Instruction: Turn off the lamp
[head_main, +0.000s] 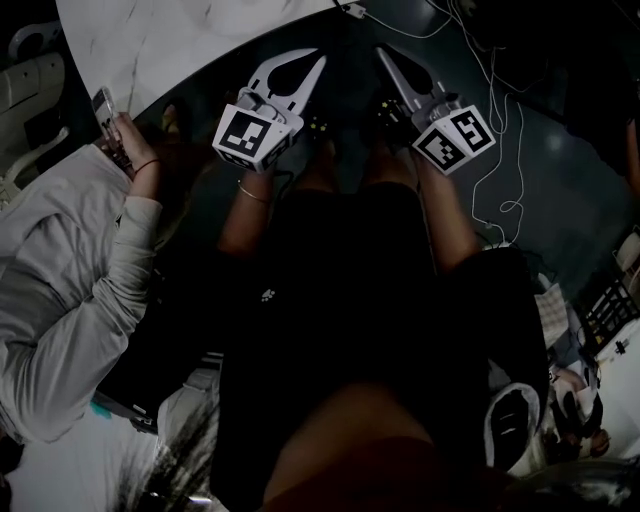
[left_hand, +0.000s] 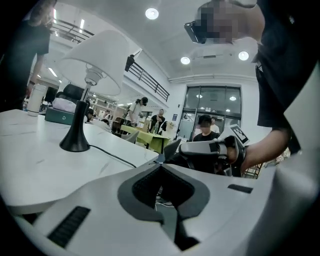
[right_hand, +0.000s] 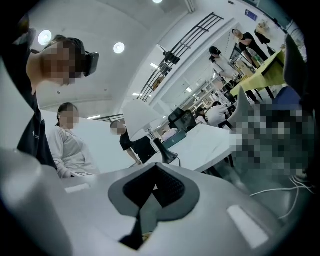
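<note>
The lamp (left_hand: 86, 82) has a white shade and a black flared base, and it stands on the white marble table (left_hand: 35, 175) to the left of and beyond my left gripper (left_hand: 161, 164). Its black cord (left_hand: 112, 155) runs along the tabletop toward the table's edge. In the right gripper view the lamp (right_hand: 150, 125) stands on the table's corner, straight beyond my right gripper (right_hand: 156, 165). Both grippers are shut and empty, held side by side short of the table edge: left gripper (head_main: 318, 60), right gripper (head_main: 383, 52). Whether the lamp is lit I cannot tell.
A person in a grey sleeve (head_main: 100, 290) sits at my left holding a phone (head_main: 105, 108). White cables (head_main: 495, 150) trail over the dark floor to the right. A green box (left_hand: 62, 116) and a white cup (left_hand: 35, 97) stand behind the lamp. People stand and sit in the background.
</note>
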